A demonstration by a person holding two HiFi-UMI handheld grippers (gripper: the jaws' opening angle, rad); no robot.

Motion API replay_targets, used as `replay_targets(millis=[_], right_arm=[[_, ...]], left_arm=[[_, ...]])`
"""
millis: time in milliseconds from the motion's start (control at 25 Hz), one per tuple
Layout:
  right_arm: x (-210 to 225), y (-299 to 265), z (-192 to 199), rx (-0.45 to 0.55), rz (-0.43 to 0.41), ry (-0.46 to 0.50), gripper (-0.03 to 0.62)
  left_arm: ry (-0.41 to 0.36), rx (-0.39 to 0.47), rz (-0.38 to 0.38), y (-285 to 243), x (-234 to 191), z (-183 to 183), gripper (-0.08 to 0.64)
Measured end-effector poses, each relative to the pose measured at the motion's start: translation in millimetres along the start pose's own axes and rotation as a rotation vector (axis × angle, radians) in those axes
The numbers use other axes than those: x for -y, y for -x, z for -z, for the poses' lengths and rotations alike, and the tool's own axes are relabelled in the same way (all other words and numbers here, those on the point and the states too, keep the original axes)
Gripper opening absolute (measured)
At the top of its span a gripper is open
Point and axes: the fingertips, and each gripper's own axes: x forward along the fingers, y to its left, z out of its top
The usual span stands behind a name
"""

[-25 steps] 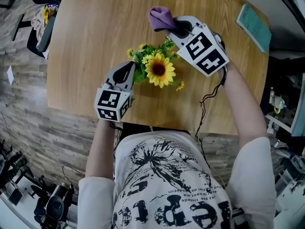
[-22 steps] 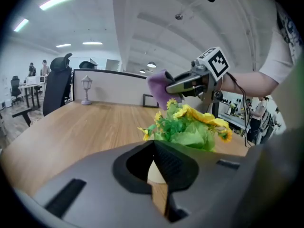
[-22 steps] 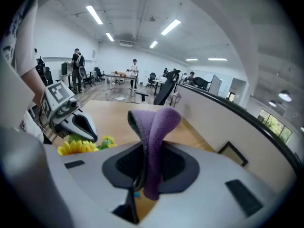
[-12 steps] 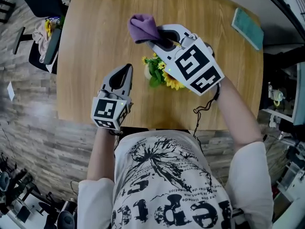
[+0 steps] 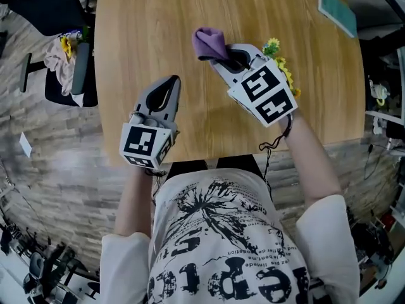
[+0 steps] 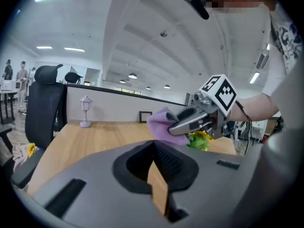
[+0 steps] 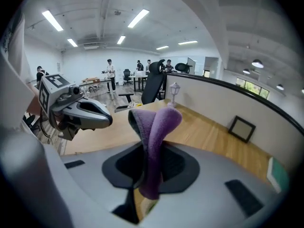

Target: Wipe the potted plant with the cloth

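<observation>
The light is bright and even, and it comes from above. In the head view the pale wooden bench (image 5: 152, 37) carries only weak, soft shadows, and the frame bends and grows darker toward its edges. Both gripper views have a black round border and strongly curved lines. The long white ceiling light strips (image 7: 52, 20) at the upper left are overexposed. Close to the lens, the left gripper (image 6: 154, 144) and the lower part of the purple fleece cloth (image 7: 152, 141) look soft.

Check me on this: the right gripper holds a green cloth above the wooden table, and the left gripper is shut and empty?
Not quite. The cloth is purple, not green, as the right gripper view shows. The rest stands: the right gripper holds it above the wooden table, and the left gripper is shut and empty.
</observation>
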Motion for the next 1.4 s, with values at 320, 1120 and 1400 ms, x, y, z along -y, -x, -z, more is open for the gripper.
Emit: replay_targets(millis=[320, 1120, 1400], right_arm=[[-29, -24, 55, -0.114, 0.102, -0.246, 0.077], [-28, -31, 128, -0.151, 0.235, -0.806, 0.077], [-33, -22, 143, -0.158, 0.218, -0.873, 0.080]], left_arm=[[0.016, -0.032, 0.071, 21, -9, 23, 0.003], [0.016, -0.089, 0.205, 2, 5, 58, 0.003], [0.009, -0.111, 0.268, -15, 20, 65, 0.003]])
